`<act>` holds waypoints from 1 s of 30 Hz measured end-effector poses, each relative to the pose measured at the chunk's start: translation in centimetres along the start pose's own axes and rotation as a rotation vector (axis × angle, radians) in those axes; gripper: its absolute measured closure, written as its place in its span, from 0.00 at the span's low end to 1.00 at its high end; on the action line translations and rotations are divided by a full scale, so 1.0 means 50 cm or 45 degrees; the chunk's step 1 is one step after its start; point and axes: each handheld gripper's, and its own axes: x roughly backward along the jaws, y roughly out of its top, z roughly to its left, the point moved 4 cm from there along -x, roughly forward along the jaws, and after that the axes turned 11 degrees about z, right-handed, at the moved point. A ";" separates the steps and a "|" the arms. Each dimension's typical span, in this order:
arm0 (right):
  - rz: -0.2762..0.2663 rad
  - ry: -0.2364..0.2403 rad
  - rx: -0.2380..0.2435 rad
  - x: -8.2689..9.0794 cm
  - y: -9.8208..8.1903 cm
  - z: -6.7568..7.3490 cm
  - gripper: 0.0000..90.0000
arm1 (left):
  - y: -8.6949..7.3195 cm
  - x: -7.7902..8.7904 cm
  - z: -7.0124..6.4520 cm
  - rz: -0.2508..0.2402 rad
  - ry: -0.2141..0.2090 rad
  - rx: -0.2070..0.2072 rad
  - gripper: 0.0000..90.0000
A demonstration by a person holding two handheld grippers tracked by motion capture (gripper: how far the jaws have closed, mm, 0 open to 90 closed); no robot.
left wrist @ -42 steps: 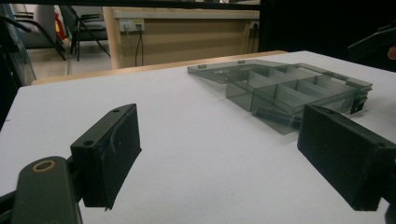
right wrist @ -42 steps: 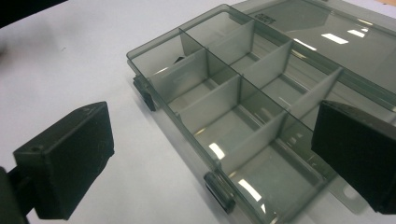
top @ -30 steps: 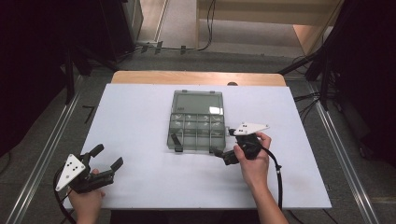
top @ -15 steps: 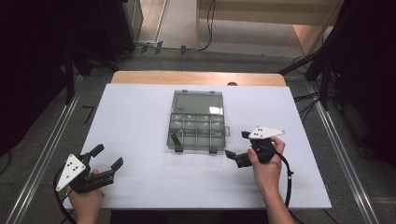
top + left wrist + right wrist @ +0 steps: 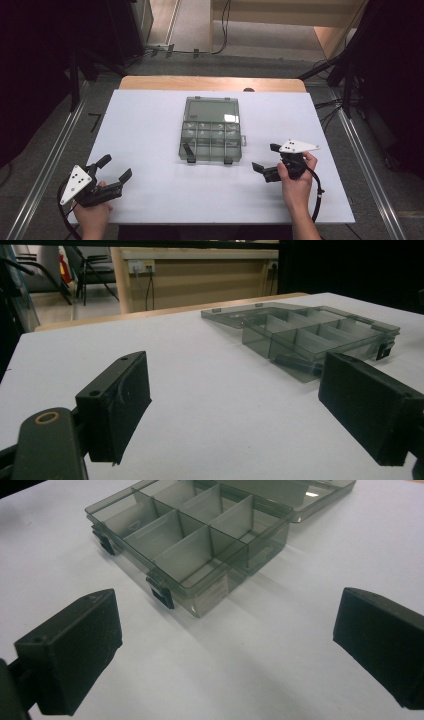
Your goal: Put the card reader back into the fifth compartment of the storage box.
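Since the earlier frames, the right gripper [image 5: 266, 161] has drawn back from the box's near right corner toward the table's right side; the left gripper [image 5: 114, 169] has kept its place at the near left corner.

The white table [image 5: 150, 120] carries one clear compartment box [image 5: 212, 137] at its centre, lid folded flat away from the person. Its long axis runs from the person toward the far edge, latches [image 5: 161, 593] facing the person.

Both grippers stand wide open and empty. To close the lid, approach its far edge squarely and lift evenly, steadying the tray.
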 end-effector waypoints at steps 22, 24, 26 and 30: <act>-0.054 -0.067 -0.109 0.057 -0.084 -0.054 0.00 | 0.000 0.000 -0.001 0.002 0.002 0.000 0.15; -0.061 -0.073 -0.116 0.064 -0.094 -0.060 0.00 | 0.000 0.000 -0.001 0.002 0.003 -0.002 0.15; -0.077 -0.073 -0.122 0.071 -0.102 -0.065 0.00 | 0.000 0.000 -0.001 0.001 0.002 -0.001 0.15; -0.095 -0.087 -0.137 0.084 -0.116 -0.074 0.00 | 0.000 0.000 -0.002 0.002 0.004 -0.001 0.15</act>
